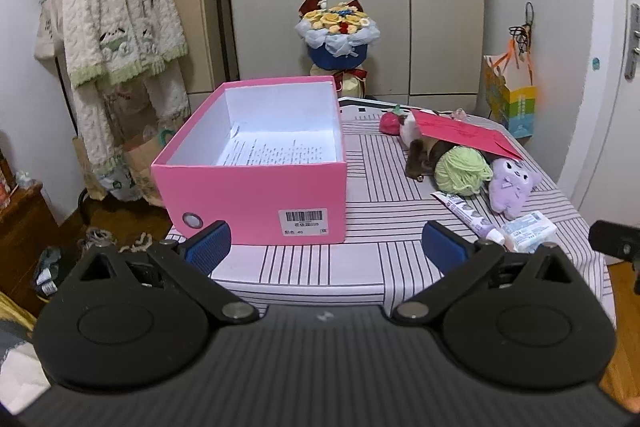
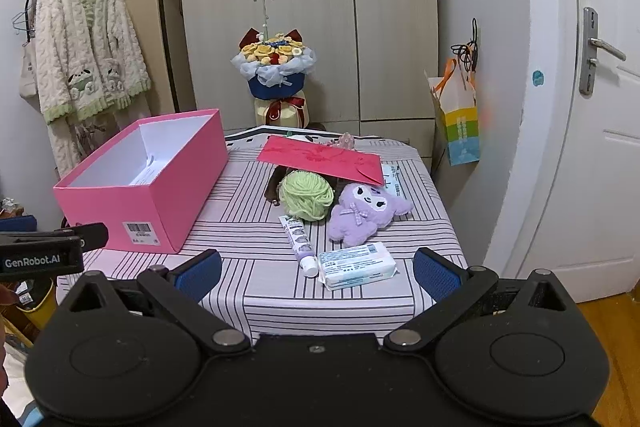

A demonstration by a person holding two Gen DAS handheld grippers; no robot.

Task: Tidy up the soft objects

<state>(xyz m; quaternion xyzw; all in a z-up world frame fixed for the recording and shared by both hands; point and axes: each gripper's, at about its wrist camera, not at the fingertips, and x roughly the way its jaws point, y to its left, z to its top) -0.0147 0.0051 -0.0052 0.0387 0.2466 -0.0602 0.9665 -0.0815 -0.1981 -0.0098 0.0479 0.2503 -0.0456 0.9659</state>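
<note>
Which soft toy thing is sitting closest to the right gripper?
The purple plush doll. It lies nearer the right gripper than the green yarn ball beside it, and is not under the red envelope.

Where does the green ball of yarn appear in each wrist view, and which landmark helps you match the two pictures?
Left wrist view: green ball of yarn lies right of centre, left of the purple plush toy.
Right wrist view: yarn lies near centre, again left of the plush.
Shared landmark: the open pink box.

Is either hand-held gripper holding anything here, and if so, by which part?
Nothing is held. The left hand-held gripper and right hand-held gripper are both open and empty, short of the pink box and purple plush.
</note>
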